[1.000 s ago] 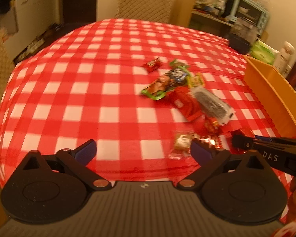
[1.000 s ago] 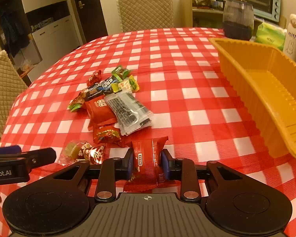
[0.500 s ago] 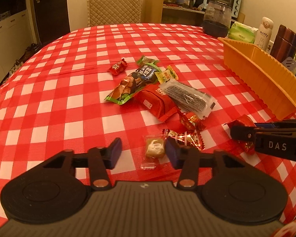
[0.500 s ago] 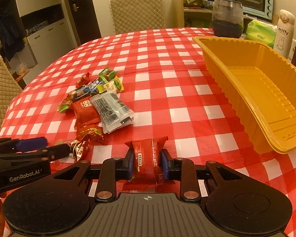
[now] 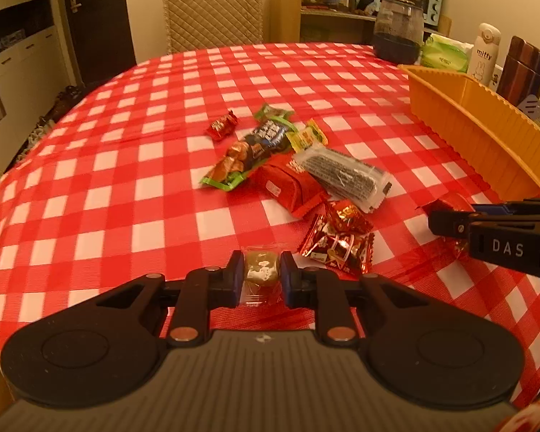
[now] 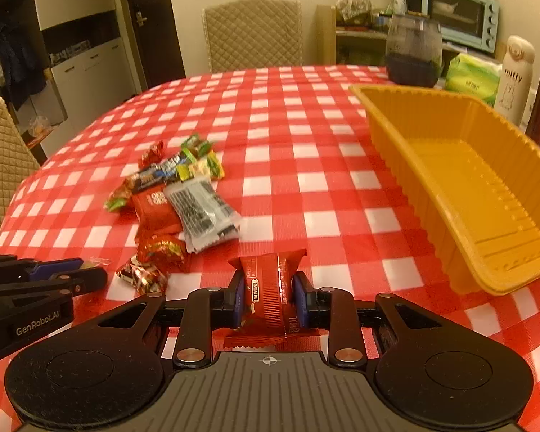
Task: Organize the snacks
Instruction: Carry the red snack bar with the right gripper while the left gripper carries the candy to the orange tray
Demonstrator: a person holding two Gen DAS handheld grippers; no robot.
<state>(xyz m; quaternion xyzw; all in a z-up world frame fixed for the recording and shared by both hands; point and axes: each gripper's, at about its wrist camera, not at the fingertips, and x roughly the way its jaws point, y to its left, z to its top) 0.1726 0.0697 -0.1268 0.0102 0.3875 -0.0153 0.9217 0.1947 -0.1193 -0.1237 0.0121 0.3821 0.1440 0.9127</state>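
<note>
1. Dining rm, warm light. Table w/ red-white check cloth (image 5: 133,187); quilted chair (image 5: 212,14) at far edge, toaster oven (image 6: 460,12) on shelf behind, dark door at left.
2. Orange tray (image 6: 460,176) on right side of table, long and ribbed, nothing visible inside. Dark jar (image 6: 412,50), green tissue pack (image 6: 471,75) and white "miffy" bottle (image 6: 514,75) stand just past its far end.
3. Snack pile mid-table, well left of tray: green-edged bar (image 5: 252,151), red pouch (image 5: 291,187) touching it, clear-wrapped dark bar (image 5: 342,176) lying partly over the pouch, small yellow-green pack (image 5: 311,136) at its far end. One small red candy (image 5: 222,126) sits apart, far-left of pile.
4. Two shiny red foil candies (image 5: 340,230) near edge of pile, just right of left gripper.
5. Left gripper (image 5: 261,273): jaws have just been closing, now clamped on a small clear-wrapped pale candy (image 5: 261,270); both pads press its sides. Candy low at the cloth; cannot tell if lifted.
6. Right gripper (image 6: 268,297): clamped on a red ribbed snack packet (image 6: 268,288), packet upright betw. pads, its top end sticking out above them. Gripper is near tray's near-left corner, not over it.
7. Each gripper shows in the other's view, side by side at near edge of table.
</note>
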